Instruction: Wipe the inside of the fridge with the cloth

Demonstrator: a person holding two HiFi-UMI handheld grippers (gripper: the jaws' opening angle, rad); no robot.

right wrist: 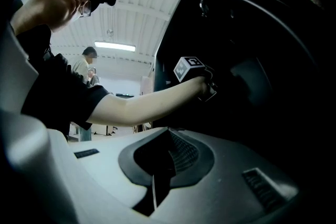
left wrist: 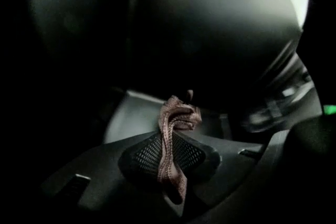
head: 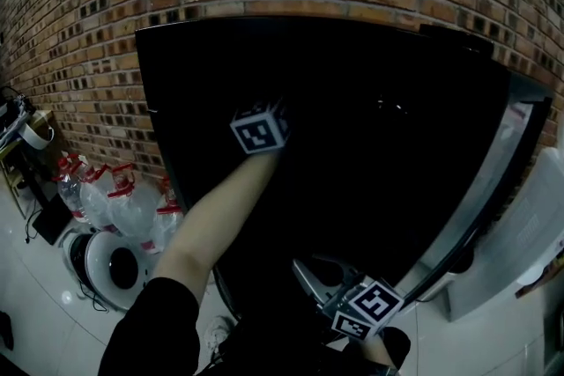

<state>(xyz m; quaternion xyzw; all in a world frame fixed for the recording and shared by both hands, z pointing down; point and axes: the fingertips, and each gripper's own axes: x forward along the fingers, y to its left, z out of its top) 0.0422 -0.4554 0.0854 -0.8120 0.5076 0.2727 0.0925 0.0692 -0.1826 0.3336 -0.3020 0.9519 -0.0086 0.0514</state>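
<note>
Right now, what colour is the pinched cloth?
Pinkish-brown cloth, seen best in the left gripper view.

In the head view the inside of the fridge (head: 379, 154) is one black mass, and no shelf or wall can be made out. The left gripper (left wrist: 169, 165) reaches into that dark, so only its marker cube (head: 259, 129) shows there and its jaws are lost. In the left gripper view the lower end of the cloth (left wrist: 177, 117) vanishes between the closed jaws. The surfaces beyond are dim and smeared, with blurred streaks at the right. The door (head: 529, 229) is cut by the head view's right edge. The bottles (head: 119, 202) stand partly behind the forearm (head: 220, 216), and their labels are too small to read. The handle of the right gripper (right wrist: 155, 186) runs off the head view's bottom edge.
</note>
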